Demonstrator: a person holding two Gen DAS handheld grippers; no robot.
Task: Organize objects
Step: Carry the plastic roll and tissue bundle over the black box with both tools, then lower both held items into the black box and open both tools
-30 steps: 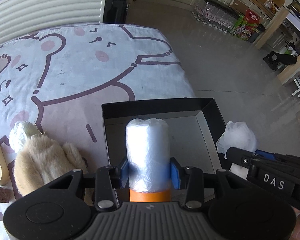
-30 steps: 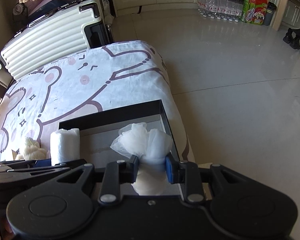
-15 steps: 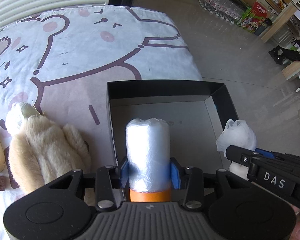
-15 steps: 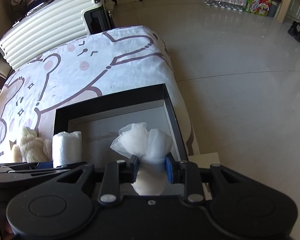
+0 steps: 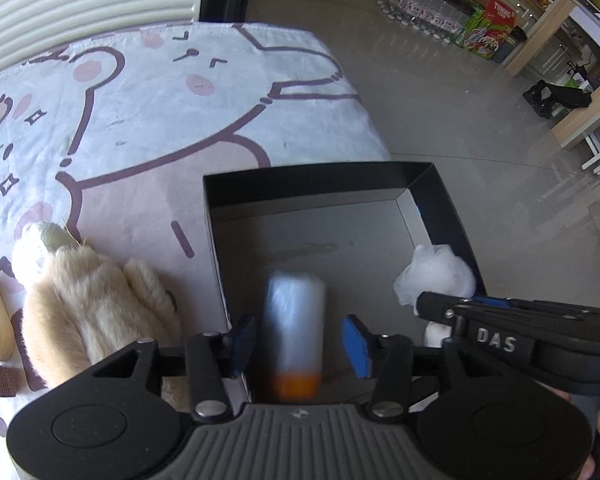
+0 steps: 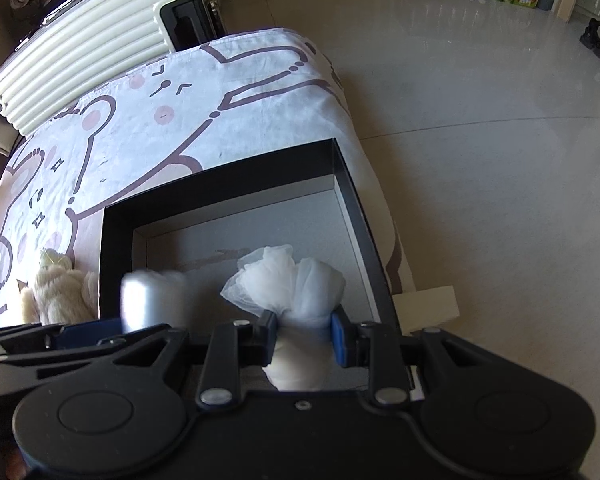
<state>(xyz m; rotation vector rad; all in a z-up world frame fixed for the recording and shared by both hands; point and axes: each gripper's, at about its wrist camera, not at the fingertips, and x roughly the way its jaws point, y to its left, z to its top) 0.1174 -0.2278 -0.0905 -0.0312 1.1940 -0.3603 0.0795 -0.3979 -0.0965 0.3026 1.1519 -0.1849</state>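
Left claw (image 5: 298,338) is opening: pads clear of the blurred roll (image 5: 294,320), which is dropping into the black box (image 5: 320,184). Right claw (image 6: 303,338) pinches the mesh bundle (image 6: 288,280) over the box's right wall. Box floor lies largely bare; plush toy (image 5: 88,304) sits outside left.

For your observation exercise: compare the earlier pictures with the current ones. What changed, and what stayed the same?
The left gripper is opening its jaws, letting go of the plastic roll, which blurs over the black box. The right gripper stays clamped on the white mesh bundle; the plush toy is unmoved.
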